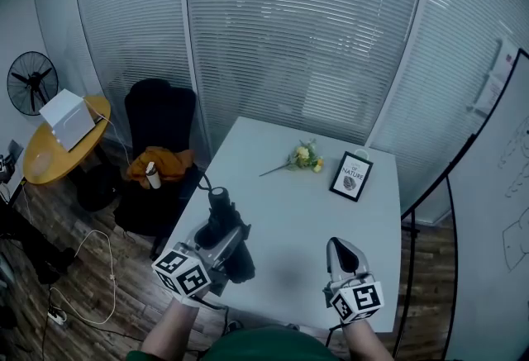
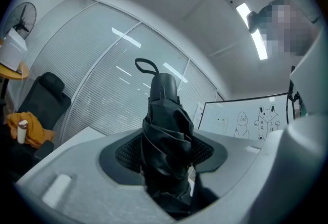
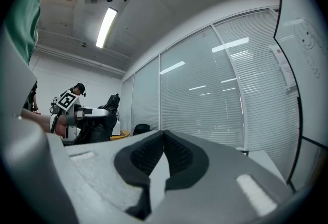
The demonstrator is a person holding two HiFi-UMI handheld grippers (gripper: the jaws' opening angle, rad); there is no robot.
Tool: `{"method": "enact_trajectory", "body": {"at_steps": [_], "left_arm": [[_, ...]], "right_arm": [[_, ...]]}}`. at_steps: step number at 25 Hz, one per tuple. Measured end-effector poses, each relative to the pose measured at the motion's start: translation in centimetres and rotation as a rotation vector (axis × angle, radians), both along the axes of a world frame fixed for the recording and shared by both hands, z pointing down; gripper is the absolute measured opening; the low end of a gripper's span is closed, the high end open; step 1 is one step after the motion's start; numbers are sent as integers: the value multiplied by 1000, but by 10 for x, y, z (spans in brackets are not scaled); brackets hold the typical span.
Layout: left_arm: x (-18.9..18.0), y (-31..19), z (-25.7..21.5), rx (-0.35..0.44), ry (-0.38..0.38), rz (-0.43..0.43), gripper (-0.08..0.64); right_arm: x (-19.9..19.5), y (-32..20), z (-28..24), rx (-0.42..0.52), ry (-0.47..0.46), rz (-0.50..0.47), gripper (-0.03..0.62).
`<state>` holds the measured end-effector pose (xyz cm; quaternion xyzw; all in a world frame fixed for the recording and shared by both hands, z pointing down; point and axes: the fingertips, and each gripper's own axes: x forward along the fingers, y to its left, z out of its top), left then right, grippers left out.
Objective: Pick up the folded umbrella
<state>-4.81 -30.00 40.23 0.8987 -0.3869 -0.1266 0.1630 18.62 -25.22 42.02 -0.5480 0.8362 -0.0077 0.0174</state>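
The folded black umbrella (image 1: 220, 206) is clamped between the jaws of my left gripper (image 1: 216, 237), over the near left edge of the white table (image 1: 281, 211). In the left gripper view the umbrella (image 2: 166, 136) fills the gap between the dark pads (image 2: 125, 154), its handle and wrist loop pointing away from the camera. My right gripper (image 1: 341, 247) hovers over the table's near right part, shut with nothing in it. In the right gripper view its pads (image 3: 141, 159) meet at the tips, and the left gripper (image 3: 77, 115) with the umbrella (image 3: 102, 123) shows at the left.
A yellow flower sprig (image 1: 302, 158) and a small framed picture (image 1: 351, 176) lie on the far part of the table. Left of it stand a black chair (image 1: 159, 120) with an orange cloth and a bottle, a round yellow table (image 1: 50, 157) and a fan (image 1: 31, 83). A whiteboard (image 1: 504, 186) stands at right.
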Motion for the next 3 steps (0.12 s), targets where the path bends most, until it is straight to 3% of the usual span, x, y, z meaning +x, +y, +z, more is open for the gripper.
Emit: {"method": "enact_trajectory", "body": {"at_steps": [3], "left_arm": [[-1, 0, -1, 1, -2, 1, 244]], "right_arm": [[-2, -1, -1, 1, 3, -3, 3]]}}
